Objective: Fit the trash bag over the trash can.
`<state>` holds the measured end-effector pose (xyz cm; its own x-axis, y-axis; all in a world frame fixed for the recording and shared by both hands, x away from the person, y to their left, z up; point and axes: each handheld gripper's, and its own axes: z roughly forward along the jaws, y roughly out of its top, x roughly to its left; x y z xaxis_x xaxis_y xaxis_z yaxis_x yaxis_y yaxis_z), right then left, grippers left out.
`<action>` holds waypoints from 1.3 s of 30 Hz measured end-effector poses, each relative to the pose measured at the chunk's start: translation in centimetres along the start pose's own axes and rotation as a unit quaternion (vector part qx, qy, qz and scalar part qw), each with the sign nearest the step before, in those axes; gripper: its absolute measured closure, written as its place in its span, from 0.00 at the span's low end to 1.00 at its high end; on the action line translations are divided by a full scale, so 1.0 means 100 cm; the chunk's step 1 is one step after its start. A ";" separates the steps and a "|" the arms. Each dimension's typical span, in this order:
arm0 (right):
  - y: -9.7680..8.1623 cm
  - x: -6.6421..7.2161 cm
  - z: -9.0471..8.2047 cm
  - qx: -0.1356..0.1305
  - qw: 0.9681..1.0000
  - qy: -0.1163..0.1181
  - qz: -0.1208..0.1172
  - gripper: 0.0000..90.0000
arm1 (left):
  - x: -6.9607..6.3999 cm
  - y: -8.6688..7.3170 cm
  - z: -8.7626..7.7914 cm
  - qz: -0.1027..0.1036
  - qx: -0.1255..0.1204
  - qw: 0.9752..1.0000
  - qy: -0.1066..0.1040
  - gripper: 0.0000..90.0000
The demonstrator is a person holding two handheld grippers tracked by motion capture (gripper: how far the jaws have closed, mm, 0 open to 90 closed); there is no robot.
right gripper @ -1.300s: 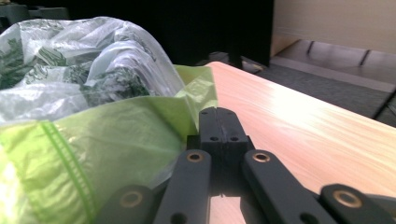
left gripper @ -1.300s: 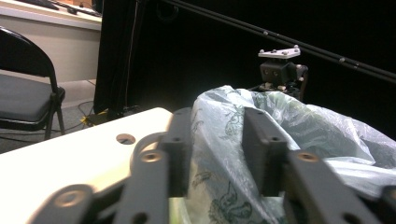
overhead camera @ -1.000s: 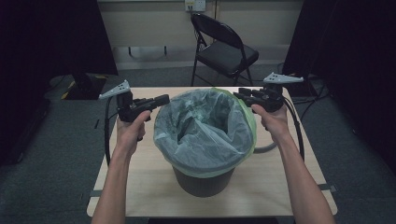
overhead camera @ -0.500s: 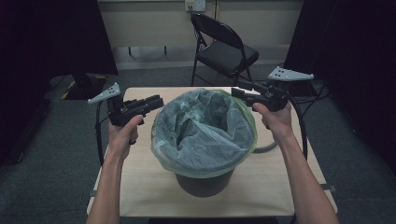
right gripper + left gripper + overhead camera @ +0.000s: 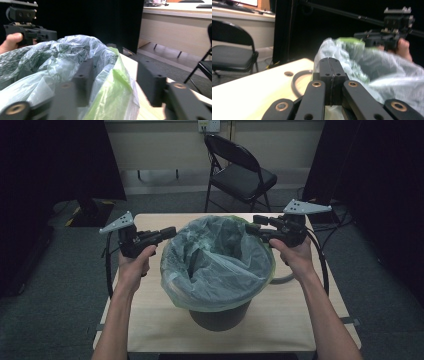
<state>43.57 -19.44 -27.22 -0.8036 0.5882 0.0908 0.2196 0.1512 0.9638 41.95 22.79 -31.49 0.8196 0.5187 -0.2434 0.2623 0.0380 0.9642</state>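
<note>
Both forearms reach in from the near edge of the desk [image 5: 150, 330], 1 on each side of a dark bin [image 5: 220, 316] that stands near the middle of it. The left hand [image 5: 133, 270] grips the left tool [image 5: 170, 232] level, pointing across toward the bin's left rim; its jaws are pressed together with nothing between them, as the left gripper view [image 5: 331, 71] shows, and their tips sit just beside the bag without a clear touch. In the last half second those jaws have closed. The right hand [image 5: 295, 256] holds the right tool [image 5: 250, 227] level too, aimed at the far right part of the rim. Its jaws stand apart [image 5: 115, 82], and the bag's edge lies between them; the pads do not press on it.

The bin is lined with a thin, translucent grey-green plastic bag [image 5: 220, 265], its mouth pulled wide and folded over the rim all round, with a brighter green fold [image 5: 117, 82] at the right tool. Inside the bag only crumpled film and a dark fold [image 5: 194, 262] can be made out; whether anything lies in it I cannot tell.

No writing or label can be read on the bag, bin or tools.
</note>
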 end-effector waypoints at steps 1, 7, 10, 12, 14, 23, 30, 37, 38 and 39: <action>0.000 -0.002 0.001 0.000 1.000 -0.001 0.003 0.62 | 0.000 -0.003 -0.003 -0.007 -0.008 1.000 -0.009 1.00; -0.002 -0.018 0.015 0.007 1.000 0.017 0.018 0.92 | 0.001 -0.008 -0.013 -0.011 -0.009 1.000 -0.026 1.00; -0.004 -0.027 0.020 -0.001 0.999 0.018 0.035 1.00 | 0.001 -0.007 -0.015 -0.012 -0.013 1.000 -0.025 0.97; -0.007 -0.034 0.024 0.001 0.999 0.015 0.047 1.00 | 0.001 -0.006 -0.015 -0.017 -0.018 0.999 -0.021 0.90; -0.011 -0.039 0.027 0.009 0.999 0.005 0.051 1.00 | 0.002 -0.004 -0.014 -0.019 -0.019 0.999 -0.019 0.87; -0.049 -0.050 0.034 0.043 0.996 -0.011 0.077 1.00 | 0.000 0.007 -0.001 -0.026 -0.027 0.999 -0.019 0.68; -0.089 -0.050 0.046 0.072 0.993 -0.016 0.093 1.00 | -0.004 0.011 0.018 -0.019 -0.014 0.999 -0.021 0.56; -0.108 -0.051 0.051 0.083 0.992 -0.022 0.091 0.99 | -0.001 0.011 0.029 -0.016 0.003 1.000 -0.008 0.72; -0.104 -0.051 0.047 0.073 0.993 -0.026 0.087 0.91 | 0.001 0.011 0.028 -0.022 -0.001 1.000 -0.010 0.79; -0.097 -0.051 0.043 0.063 0.994 -0.035 0.087 0.82 | 0.003 0.011 0.026 -0.027 -0.009 1.000 -0.012 0.83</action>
<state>47.89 -20.48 -38.10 -0.7086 0.6666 0.2313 0.4222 0.1379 0.8959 43.84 20.74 -30.82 0.8168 0.4948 -0.2967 0.2972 0.0799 0.9515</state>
